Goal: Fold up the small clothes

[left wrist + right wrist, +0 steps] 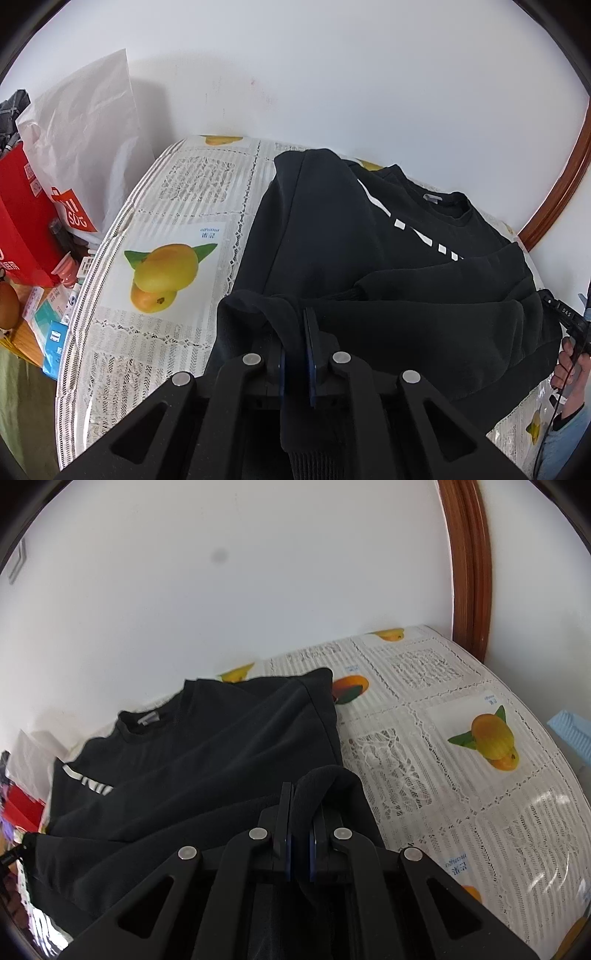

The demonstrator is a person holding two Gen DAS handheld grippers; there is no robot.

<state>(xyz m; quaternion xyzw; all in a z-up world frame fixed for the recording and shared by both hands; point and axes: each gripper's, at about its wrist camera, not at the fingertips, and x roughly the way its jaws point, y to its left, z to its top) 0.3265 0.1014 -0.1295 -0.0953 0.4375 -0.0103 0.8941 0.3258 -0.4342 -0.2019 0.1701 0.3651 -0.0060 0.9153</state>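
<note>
Left gripper (295,325) pinches sweatshirt (369,236); bags (74,147) beside, apparently clear.

The sweater (369,266) hid the tablecloth (173,192) beneath it. A red bag (22,229) was cut off at the left edge; the tablecloth's labels stayed unreadable.

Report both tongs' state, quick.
Left tongs: shut on the black sweatshirt hem.
Right tongs: shut on the black sweatshirt hem.

plain white wall (332,74) behind table; mango-print lace tablecloth (461,775); brown wooden frame (469,572) at right.
</note>
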